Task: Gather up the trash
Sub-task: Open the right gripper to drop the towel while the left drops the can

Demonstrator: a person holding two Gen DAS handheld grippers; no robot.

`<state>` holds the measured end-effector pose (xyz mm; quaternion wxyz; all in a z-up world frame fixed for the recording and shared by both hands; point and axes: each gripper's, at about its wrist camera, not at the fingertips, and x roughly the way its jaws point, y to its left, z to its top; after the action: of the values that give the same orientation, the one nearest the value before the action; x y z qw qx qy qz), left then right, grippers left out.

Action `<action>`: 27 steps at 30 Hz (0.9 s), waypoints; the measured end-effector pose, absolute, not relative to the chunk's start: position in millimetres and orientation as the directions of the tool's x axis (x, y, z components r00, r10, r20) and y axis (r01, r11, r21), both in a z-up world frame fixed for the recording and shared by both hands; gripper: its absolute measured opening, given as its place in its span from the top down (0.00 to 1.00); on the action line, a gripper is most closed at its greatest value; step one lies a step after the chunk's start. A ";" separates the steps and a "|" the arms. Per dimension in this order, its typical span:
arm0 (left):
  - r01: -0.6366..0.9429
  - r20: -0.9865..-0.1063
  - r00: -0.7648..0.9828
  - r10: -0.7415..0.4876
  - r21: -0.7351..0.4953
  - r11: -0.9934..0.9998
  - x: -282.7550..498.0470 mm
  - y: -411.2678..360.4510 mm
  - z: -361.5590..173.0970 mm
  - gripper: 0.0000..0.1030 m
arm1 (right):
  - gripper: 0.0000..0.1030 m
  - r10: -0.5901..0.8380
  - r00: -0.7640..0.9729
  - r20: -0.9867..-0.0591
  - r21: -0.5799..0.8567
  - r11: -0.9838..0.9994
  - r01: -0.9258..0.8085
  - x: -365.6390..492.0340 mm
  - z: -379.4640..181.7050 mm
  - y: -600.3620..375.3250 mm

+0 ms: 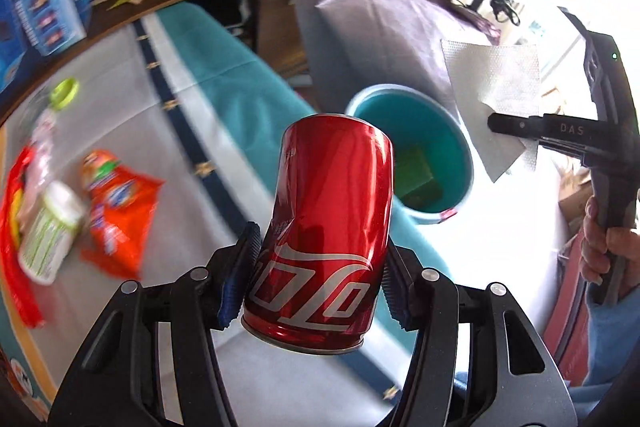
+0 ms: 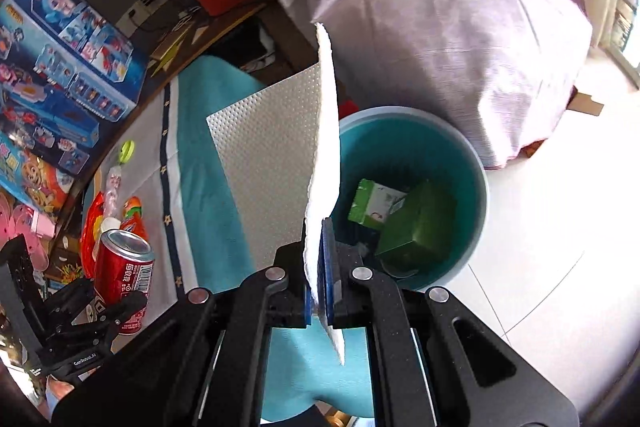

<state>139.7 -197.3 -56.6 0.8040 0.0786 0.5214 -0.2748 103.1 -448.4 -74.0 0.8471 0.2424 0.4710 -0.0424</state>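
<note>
On the far left of the left wrist view, a white cup [image 1: 48,231] lies on its side on the worktop [image 1: 132,99], touching a clear bottle with a green cap [image 1: 63,91] and a red wrapper [image 1: 12,227], with an orange snack bag [image 1: 118,211] just beside it. In the middle, the left gripper [image 1: 316,275] is closed on a red soda can [image 1: 324,235], its blue pads pressing the can's lower sides; the can stands nearly upright, leaning a little to the left, held above the worktop's edge. Behind the can and to its right, a teal bin [image 1: 460,155] sits on the floor with green boxes inside. Further right, the right gripper [image 1: 504,125] pinches a white paper towel [image 1: 492,79], held up beside the bin. In the right wrist view, the same can [image 2: 124,275] shows at lower left, clamped in the left gripper [image 2: 112,303] over the worktop [image 2: 152,147]. At the centre, the right gripper [image 2: 320,291] is shut tight on the paper towel [image 2: 264,163], which rises edge-on from between the pads. The bin [image 2: 476,195] lies just beyond and to the right, holding two green boxes [image 2: 416,223], with a large purple sack [image 2: 460,47] behind it.
</note>
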 end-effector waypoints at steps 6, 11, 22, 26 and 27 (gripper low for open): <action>0.562 -0.893 0.262 -0.366 -0.167 0.810 146.1 -245.2 -68.5 0.44 | 0.94 0.180 0.496 -0.849 0.384 0.856 0.346 108.7 -102.6 -476.9; 0.565 -0.907 0.228 -0.355 -0.173 0.806 154.1 -266.2 -79.8 0.44 | 0.88 0.220 0.457 -0.862 0.400 0.848 0.347 124.5 -120.1 -485.9; 0.564 -0.917 0.189 -0.351 -0.191 0.803 175.9 -295.5 -94.7 0.44 | 0.34 0.237 0.418 -0.877 0.407 0.829 0.384 144.3 -137.7 -504.4; 0.561 -0.917 0.175 -0.359 -0.206 0.802 181.6 -306.9 -100.3 0.44 | 0.26 0.201 0.418 -0.886 0.382 0.828 0.411 136.9 -132.1 -516.9; 0.564 -0.917 0.171 -0.361 -0.209 0.799 182.4 -310.5 -101.6 0.44 | 0.26 0.191 0.418 -0.888 0.374 0.828 0.417 135.8 -130.3 -519.9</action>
<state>182.4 -310.5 -101.6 0.7599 0.0894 0.5674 -0.3043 135.8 -519.9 -130.3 0.7927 0.2841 0.5347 -0.0712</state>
